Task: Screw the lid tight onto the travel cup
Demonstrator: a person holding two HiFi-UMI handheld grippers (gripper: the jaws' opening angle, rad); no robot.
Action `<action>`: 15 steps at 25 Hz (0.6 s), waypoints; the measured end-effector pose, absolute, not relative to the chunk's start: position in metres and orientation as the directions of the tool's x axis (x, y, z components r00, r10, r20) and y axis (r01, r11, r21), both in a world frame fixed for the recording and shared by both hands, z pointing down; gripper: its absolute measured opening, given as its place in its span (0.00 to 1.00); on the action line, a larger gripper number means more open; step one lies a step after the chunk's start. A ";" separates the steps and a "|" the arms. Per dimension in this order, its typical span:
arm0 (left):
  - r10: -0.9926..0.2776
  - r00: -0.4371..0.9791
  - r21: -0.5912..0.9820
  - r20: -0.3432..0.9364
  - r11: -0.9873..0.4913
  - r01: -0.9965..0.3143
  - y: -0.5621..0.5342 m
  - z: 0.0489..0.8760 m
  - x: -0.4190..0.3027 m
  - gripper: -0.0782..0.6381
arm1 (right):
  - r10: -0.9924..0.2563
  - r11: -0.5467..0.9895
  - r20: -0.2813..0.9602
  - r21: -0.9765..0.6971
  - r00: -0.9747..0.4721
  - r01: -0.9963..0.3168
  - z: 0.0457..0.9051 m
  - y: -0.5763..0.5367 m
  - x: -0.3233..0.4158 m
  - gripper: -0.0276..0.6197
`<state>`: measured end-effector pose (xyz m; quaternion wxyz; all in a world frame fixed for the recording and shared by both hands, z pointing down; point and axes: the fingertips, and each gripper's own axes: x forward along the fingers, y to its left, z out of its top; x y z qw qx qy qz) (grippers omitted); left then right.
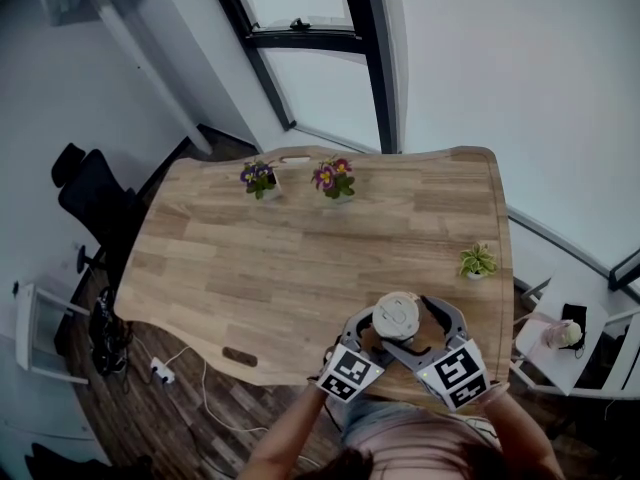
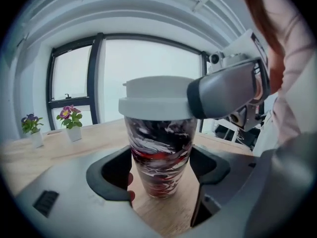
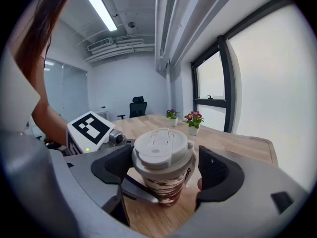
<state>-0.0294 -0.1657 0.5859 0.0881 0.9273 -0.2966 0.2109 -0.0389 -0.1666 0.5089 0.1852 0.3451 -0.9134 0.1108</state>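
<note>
setup: light wooden table (image 1: 300, 258) with rounded corners, seen from above in the head view. the tall travel cup (image 2: 161, 152), its wall marbled black, white and red, stands upright on the near edge of the table, close to the person.

left gripper (image 2: 161, 170): the two dark jaw pads bracket the lower body of the travel cup, one on each side, pressed against the wall. cup base rests on the wood.

right gripper (image 3: 163, 170): jaws closed round the white plastic lid (image 3: 161, 145), which sits level on the cup mouth. the left pad is tight to the rim; the right pad is at the rim edge (contact there looks likely but is hard to confirm). in the left gripper view one grey jaw of the right gripper overlaps the lid's side.

both marker cubes sit side by side below the cup in the head view, the grippers converging on it.

other items: two small white pots of purple and pink flowers (image 1: 258, 178) near the far edge, a small green plant (image 1: 477, 261) by the right edge, well apart from the cup. black office chair (image 1: 95, 203) on the floor at left.
</note>
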 end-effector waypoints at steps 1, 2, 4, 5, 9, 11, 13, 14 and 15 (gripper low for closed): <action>-0.481 0.750 0.040 0.453 -0.830 -0.556 -0.165 0.586 -0.029 0.60 | -0.574 0.751 0.425 -0.068 -0.700 -0.657 0.509 -0.167 -0.039 0.63; -0.451 0.763 0.042 0.463 -0.849 -0.528 -0.164 0.586 -0.029 0.60 | -0.553 0.768 0.440 -0.063 -0.708 -0.638 0.510 -0.167 -0.040 0.63; -0.410 0.776 0.043 0.480 -0.872 -0.487 -0.163 0.587 -0.028 0.60 | -0.520 0.793 0.469 -0.045 -0.714 -0.607 0.515 -0.166 -0.043 0.63; -0.403 0.776 0.042 0.485 -0.876 -0.481 -0.163 0.587 -0.028 0.60 | -0.519 0.797 0.473 -0.033 -0.712 -0.603 0.516 -0.166 -0.044 0.63; -0.451 0.757 0.038 0.472 -0.848 -0.529 -0.164 0.586 -0.027 0.60 | -0.577 0.761 0.446 -0.011 -0.684 -0.649 0.514 -0.167 -0.042 0.63; -0.498 0.737 0.035 0.457 -0.818 -0.574 -0.166 0.585 -0.026 0.60 | -0.619 0.725 0.433 -0.007 -0.655 -0.689 0.514 -0.168 -0.039 0.63; -0.546 0.713 0.033 0.441 -0.784 -0.620 -0.167 0.585 -0.025 0.60 | -0.655 0.689 0.421 -0.008 -0.628 -0.724 0.514 -0.169 -0.037 0.63; -0.566 0.701 0.032 0.433 -0.768 -0.640 -0.168 0.585 -0.024 0.60 | -0.664 0.678 0.414 -0.015 -0.622 -0.735 0.514 -0.169 -0.036 0.63; -0.583 0.692 0.031 0.427 -0.755 -0.655 -0.168 0.585 -0.024 0.60 | -0.665 0.676 0.408 -0.027 -0.625 -0.737 0.514 -0.168 -0.037 0.63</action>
